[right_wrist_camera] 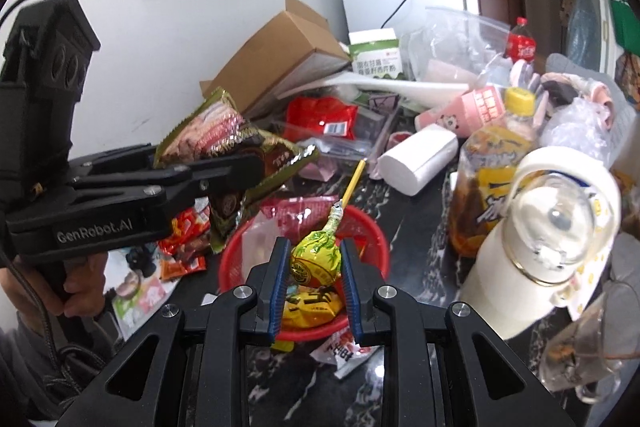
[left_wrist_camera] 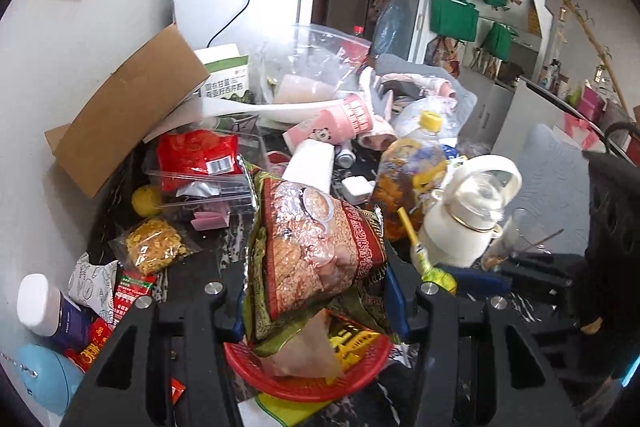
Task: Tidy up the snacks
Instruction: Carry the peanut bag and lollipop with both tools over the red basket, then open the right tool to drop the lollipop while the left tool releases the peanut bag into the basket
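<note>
My left gripper [left_wrist_camera: 316, 291] is shut on a large shiny snack bag [left_wrist_camera: 316, 247] with a green and gold border, held above the red basket [left_wrist_camera: 304, 383]. From the right wrist view the left gripper [right_wrist_camera: 256, 167] holds the same bag [right_wrist_camera: 224, 143] to the left of the basket. My right gripper [right_wrist_camera: 314, 267] is shut on a yellow-wrapped lollipop [right_wrist_camera: 316, 257] with a yellow stick, just over the red basket [right_wrist_camera: 372, 239]. The basket holds yellow and clear snack packets [right_wrist_camera: 310, 309].
The dark table is cluttered: a white kettle [right_wrist_camera: 544, 227], a yellow-capped drink bottle [right_wrist_camera: 492, 163], a red packet [left_wrist_camera: 196, 151] in a clear box, a cardboard box [left_wrist_camera: 124, 111], a bag of yellow snacks [left_wrist_camera: 154, 245], small red packets [right_wrist_camera: 184, 243], a glass [right_wrist_camera: 588, 343].
</note>
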The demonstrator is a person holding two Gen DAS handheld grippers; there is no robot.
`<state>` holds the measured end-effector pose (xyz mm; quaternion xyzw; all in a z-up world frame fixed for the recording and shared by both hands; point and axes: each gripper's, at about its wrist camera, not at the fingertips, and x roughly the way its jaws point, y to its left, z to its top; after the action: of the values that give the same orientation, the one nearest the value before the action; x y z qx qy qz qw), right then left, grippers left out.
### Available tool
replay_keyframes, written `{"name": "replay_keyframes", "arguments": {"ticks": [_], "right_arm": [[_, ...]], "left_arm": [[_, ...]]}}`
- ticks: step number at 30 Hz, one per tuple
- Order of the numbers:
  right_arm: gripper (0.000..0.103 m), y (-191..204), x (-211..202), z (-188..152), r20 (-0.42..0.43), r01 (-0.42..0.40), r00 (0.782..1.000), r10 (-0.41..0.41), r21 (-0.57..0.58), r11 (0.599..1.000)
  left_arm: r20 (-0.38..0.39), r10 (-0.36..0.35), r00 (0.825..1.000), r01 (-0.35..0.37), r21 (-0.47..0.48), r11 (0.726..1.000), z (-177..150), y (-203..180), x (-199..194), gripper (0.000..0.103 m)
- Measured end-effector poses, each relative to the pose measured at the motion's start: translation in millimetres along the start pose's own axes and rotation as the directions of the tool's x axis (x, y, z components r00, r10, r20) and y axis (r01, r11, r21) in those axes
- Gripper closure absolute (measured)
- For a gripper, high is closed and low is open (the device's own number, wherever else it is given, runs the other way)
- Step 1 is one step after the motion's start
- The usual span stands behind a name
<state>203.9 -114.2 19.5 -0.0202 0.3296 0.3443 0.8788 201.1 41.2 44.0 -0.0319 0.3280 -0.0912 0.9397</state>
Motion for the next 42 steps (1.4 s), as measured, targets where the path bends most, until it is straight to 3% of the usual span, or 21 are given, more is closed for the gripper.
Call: {"name": "replay_keyframes", "arguments": {"ticks": [10,12,14,20,24,32,39,42], "right_arm": [[0.077,-5.0,52.8,-9.4,-0.113,-0.058,0.992,0.058,0.007,0.998],[0.067,-7.9,55.0,-10.6,-0.126,-0.052,0.991,0.053,0.017,0.999],[0.047,-13.3,54.2,-12.5,-0.125,-0.033,0.991,0.037,0.034,0.999],[0.046,-27.2,42.5,-17.0,-0.110,0.010,0.994,-0.002,0.069,0.998],[0.046,-33.2,37.1,-24.0,-0.125,0.035,0.992,-0.025,0.083,0.996],[0.046,-35.4,30.2,-31.3,-0.130,0.068,0.990,-0.057,0.078,0.995],[0.046,-37.7,28.6,-30.3,-0.125,0.091,0.989,-0.082,0.071,0.993],[0.046,-39.0,28.1,-30.6,-0.128,0.090,0.989,-0.080,0.077,0.993]], "left_arm": [[-0.050,0.011,0.999,-0.012,-0.014,1.000,-4.0,12.0,23.6,0.052],[-0.059,0.001,0.998,-0.002,-0.013,1.000,-4.5,12.2,27.4,0.052],[-0.069,-0.013,0.998,0.012,-0.009,1.000,-4.7,10.7,30.9,0.052],[-0.104,-0.076,0.992,0.079,0.024,0.997,-9.8,-5.5,42.0,0.052],[-0.193,-0.092,0.977,0.099,0.027,0.995,-15.7,-10.4,63.7,0.052],[-0.303,-0.040,0.952,0.061,0.061,0.996,-32.0,-16.8,88.3,0.046],[-0.287,0.003,0.958,0.023,0.087,0.996,-39.8,-20.0,90.5,0.031],[-0.266,0.011,0.964,0.011,0.080,0.997,-42.0,-20.2,86.7,0.030]]}}
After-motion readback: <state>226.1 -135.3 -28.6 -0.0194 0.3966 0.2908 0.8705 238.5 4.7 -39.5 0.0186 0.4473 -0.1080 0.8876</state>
